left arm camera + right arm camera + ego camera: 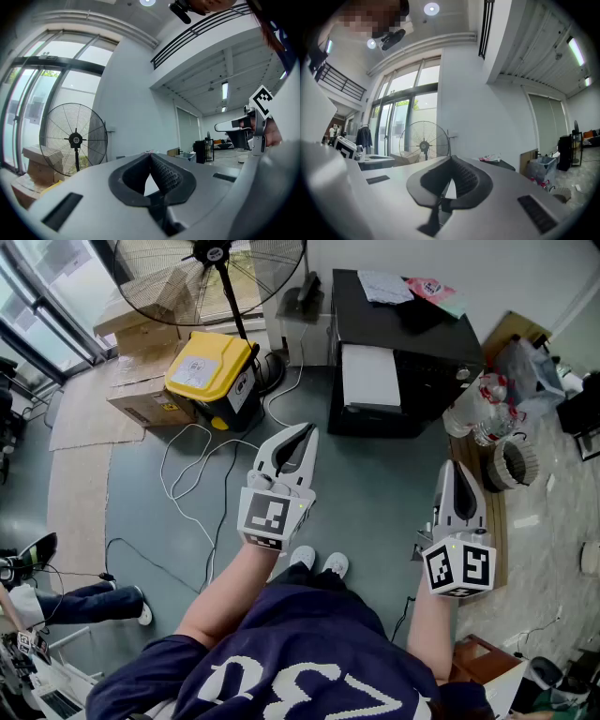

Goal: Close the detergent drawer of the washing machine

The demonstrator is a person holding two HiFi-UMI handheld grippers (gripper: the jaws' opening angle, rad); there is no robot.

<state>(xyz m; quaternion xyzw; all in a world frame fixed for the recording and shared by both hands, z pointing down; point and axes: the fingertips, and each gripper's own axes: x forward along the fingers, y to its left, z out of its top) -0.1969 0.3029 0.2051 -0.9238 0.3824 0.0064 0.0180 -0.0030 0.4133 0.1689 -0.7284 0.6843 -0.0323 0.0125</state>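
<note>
grey open floor (pixel 375 488) around left tool (pixel 306 430) and right tool (pixel 450 465), both closed, empty, black cabinet (pixel 422 345) edge ahead

Neither washing machine nor detergent drawer is in view.

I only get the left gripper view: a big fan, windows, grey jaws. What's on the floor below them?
Observer: In the head view, a white cable loops across the grey floor beside the left gripper.
Operator: Is the washing machine close?
Observer: I can make out none in any view. The head view shows a black cabinet ahead, with papers on top.
Operator: Is the other gripper holding something?
Observer: No. The right gripper view shows the right gripper shut, with nothing between its jaws.
</note>
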